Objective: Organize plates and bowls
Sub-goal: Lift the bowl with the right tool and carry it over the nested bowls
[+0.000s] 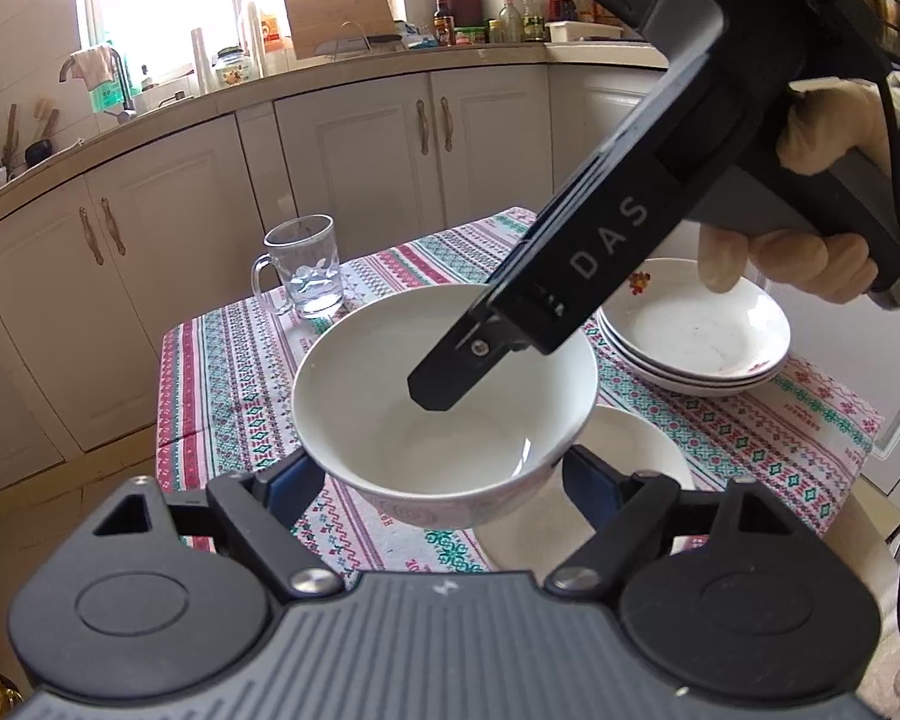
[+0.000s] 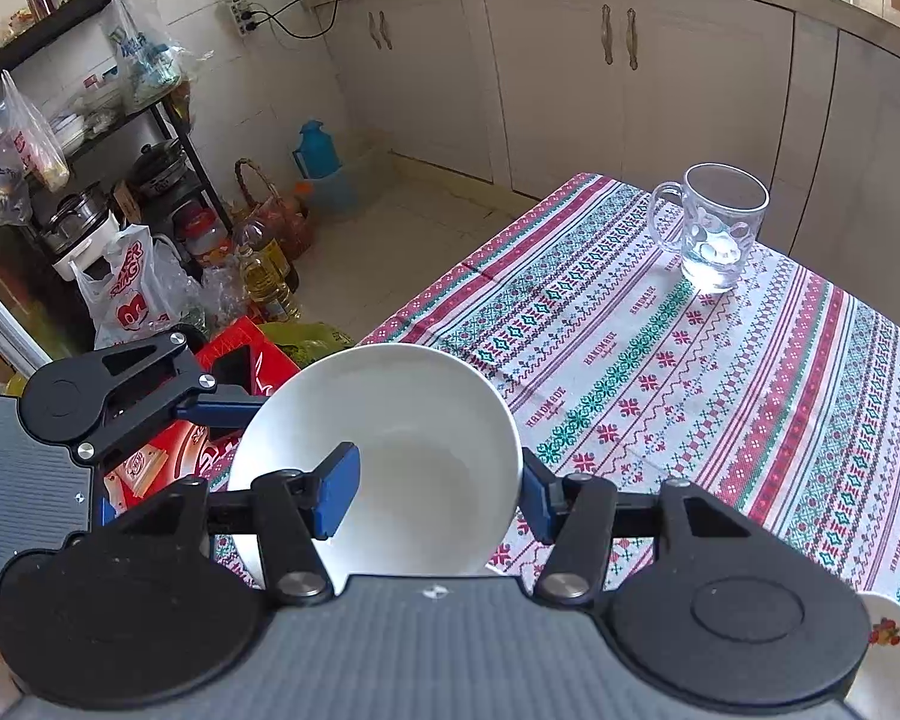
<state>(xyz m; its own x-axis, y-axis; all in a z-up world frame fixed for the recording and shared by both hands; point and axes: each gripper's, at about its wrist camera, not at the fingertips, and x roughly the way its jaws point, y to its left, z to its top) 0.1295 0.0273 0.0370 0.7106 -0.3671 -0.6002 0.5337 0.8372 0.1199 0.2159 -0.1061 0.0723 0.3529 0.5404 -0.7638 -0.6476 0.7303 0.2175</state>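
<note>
Both grippers are holding one white bowl (image 1: pixel 444 402) above the table (image 2: pixel 720 372). The left gripper (image 1: pixel 438 480) is squeezing its sides. The right gripper (image 2: pixel 438 489) is pinching its rim. Another bowl (image 1: pixel 636 450), maybe, is sitting underneath, near stacked plates (image 1: pixel 696 336).

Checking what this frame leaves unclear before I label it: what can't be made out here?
- Left wrist view: the lower bowl, mostly hidden by the held bowl and left gripper.
- Left wrist view: whether the left gripper's pads press the held bowl; its wall covers their tips.
- Right wrist view: the plates, cut off at the corner behind the right gripper.
</note>
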